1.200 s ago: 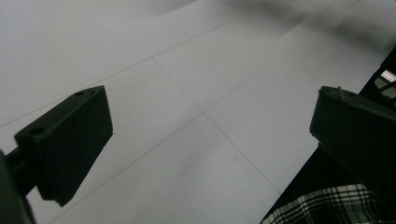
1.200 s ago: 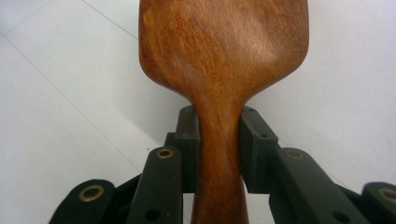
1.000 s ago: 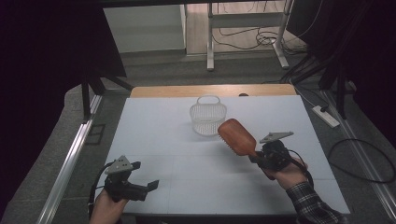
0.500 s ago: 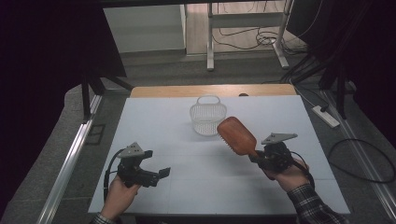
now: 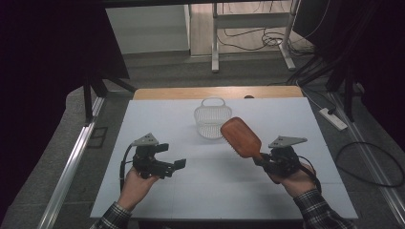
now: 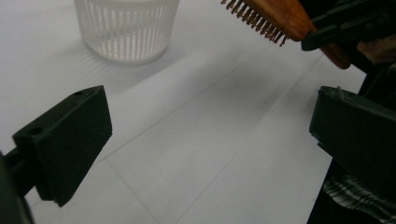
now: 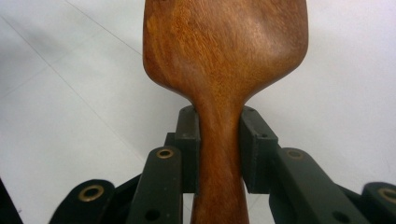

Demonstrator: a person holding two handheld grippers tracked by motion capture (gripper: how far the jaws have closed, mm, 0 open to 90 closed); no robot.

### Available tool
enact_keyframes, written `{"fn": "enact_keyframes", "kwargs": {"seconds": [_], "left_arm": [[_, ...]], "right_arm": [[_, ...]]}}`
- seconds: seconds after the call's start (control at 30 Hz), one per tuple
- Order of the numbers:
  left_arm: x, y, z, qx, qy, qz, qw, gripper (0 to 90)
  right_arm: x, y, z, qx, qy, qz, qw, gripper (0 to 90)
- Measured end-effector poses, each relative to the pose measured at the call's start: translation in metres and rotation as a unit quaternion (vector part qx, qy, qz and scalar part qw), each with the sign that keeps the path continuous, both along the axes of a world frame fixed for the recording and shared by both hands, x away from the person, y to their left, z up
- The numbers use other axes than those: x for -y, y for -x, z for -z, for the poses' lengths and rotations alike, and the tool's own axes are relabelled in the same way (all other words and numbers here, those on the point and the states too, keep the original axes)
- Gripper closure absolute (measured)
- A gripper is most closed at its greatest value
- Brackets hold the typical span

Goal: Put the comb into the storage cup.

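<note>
A wooden hairbrush (image 5: 241, 137) hangs above the white table (image 5: 210, 191), bristles down, its head pointing toward the far left. My right gripper (image 5: 262, 161) is shut on the brush's handle (image 7: 218, 154), one pad on each side. A small white slatted basket (image 5: 212, 119) stands on the table just beyond the brush head. My left gripper (image 5: 175, 167) is held low at the near left, jaws wide apart with nothing between them. In the left gripper view the basket (image 6: 126, 28) stands ahead, and the hairbrush's bristles (image 6: 254, 21) show at the upper right.
A wooden strip (image 5: 217, 92) runs along the table's far edge. A power strip (image 5: 334, 119) and cables lie on the floor at the right. Metal desk legs (image 5: 215, 43) stand beyond the table, and a rail (image 5: 71, 162) runs along the left side.
My left gripper has moved rightward and farther onto the table, rising a little. The right gripper and hairbrush have stayed nearly still.
</note>
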State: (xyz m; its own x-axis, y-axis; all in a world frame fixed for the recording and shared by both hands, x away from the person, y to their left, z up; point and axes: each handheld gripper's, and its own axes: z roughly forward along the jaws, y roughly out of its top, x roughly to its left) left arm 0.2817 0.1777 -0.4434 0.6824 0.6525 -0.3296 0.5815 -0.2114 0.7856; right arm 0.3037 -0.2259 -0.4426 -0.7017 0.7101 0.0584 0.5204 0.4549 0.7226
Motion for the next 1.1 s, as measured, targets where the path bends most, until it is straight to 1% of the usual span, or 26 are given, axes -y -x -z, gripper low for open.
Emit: {"fn": "enact_keyframes", "kwargs": {"seconds": [0.13,0.17,0.2,0.5,0.53,0.73,0.87,1.1], "left_arm": [[0.004,-0.006,-0.001,-0.001,0.007,0.005,1.0000,0.0],[0.006,-0.010,-0.002,-0.002,0.013,0.009,0.9999,0.0],[0.007,-0.011,-0.002,-0.003,0.015,0.012,0.9998,0.0],[0.016,-0.021,-0.006,-0.003,0.017,0.029,0.9994,0.0],[0.018,-0.023,-0.006,-0.005,0.020,0.032,0.9993,0.0],[0.023,-0.030,-0.007,-0.009,0.028,0.037,0.9989,0.0],[0.027,-0.036,-0.008,-0.013,0.032,0.047,0.9983,0.0],[0.033,-0.042,-0.008,-0.018,0.051,0.055,0.9970,0.0]], "right_arm": [[-0.001,0.002,-0.001,0.007,-0.006,-0.003,1.0000,72.0],[-0.002,0.002,-0.002,0.009,-0.007,-0.005,0.9999,72.0],[-0.002,0.002,-0.002,0.009,-0.009,-0.007,0.9999,72.0],[-0.006,0.006,-0.005,0.020,-0.018,-0.018,0.9995,72.0],[-0.008,0.007,-0.006,0.023,-0.023,-0.020,0.9993,72.0],[-0.011,0.009,-0.007,0.028,-0.028,-0.025,0.9989,72.0],[-0.013,0.010,-0.008,0.030,-0.037,-0.029,0.9984,72.0],[-0.018,0.013,-0.010,0.039,-0.045,-0.041,0.9974,72.0]]}}
